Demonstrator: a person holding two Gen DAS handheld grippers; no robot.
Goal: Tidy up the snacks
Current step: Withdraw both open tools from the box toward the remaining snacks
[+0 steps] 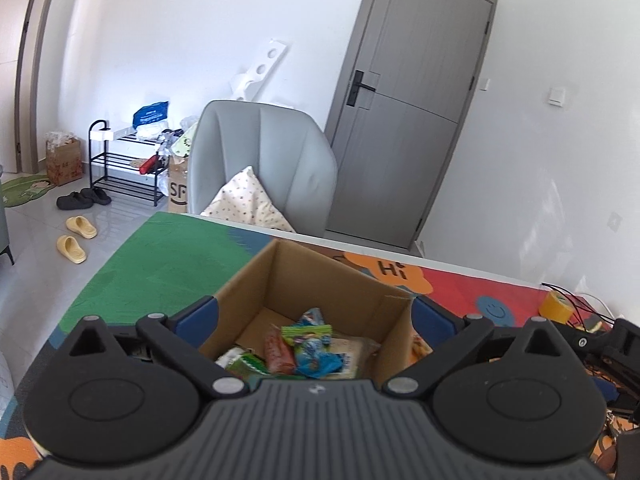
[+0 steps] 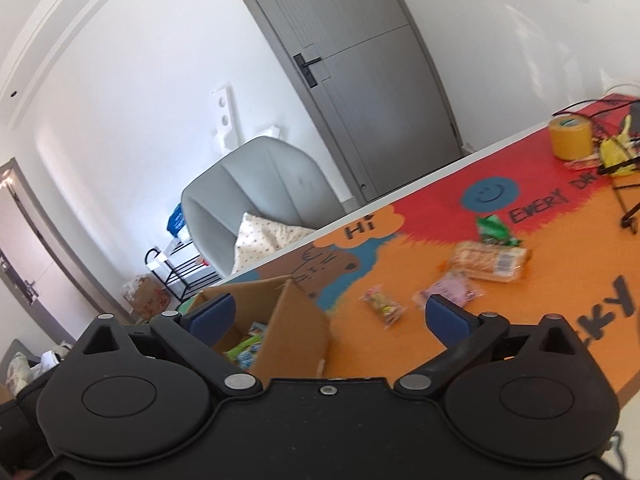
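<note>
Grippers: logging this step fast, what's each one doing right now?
Left gripper: open, holding nothing, above the cardboard box.
Right gripper: open, holding nothing.

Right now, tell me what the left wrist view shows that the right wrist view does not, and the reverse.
Only the left wrist view shows the yellow slippers on the floor and looks straight down on the snack packets piled in the box. Only the right wrist view shows loose snacks on the mat: a green packet, a wrapped cracker pack, a pink packet and a small packet. Both share the cardboard box, grey armchair, grey door and yellow tape roll.
</note>
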